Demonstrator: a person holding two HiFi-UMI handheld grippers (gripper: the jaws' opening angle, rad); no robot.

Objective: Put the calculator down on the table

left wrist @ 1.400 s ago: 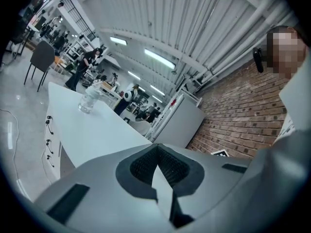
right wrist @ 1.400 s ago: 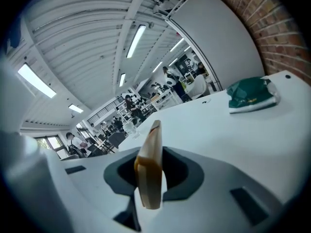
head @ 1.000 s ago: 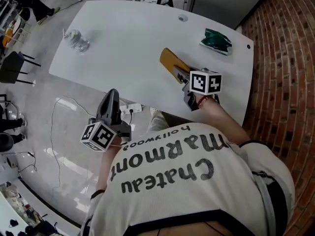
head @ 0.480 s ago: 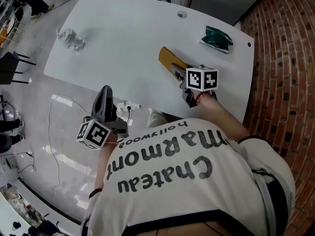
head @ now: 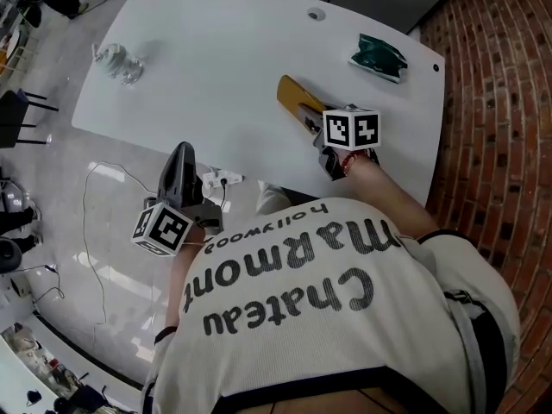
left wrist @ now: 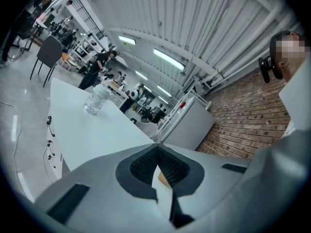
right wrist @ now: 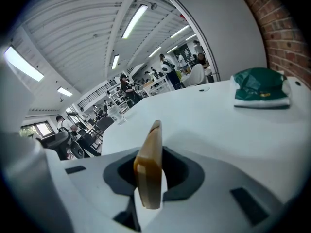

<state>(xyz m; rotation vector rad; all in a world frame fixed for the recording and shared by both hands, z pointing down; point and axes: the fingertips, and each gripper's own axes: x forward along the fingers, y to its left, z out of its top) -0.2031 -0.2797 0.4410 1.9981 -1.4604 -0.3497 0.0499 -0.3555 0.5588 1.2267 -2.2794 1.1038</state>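
Observation:
The calculator is a flat yellow slab, seen edge-on in the right gripper view. My right gripper is shut on its near end and holds it low over the white table, near the front right edge. Whether its far end touches the tabletop I cannot tell. My left gripper hangs off the table's near edge, above the floor, jaws shut with nothing between them.
A green packet lies at the table's far right. A clear glass vessel stands at the far left. A cable hole sits at the back edge. A power strip lies on the floor; a brick wall runs on the right.
My right gripper has sunk a little toward the tabletop with the calculator still in it. The left gripper has drifted slightly; both jaws stay as they were.

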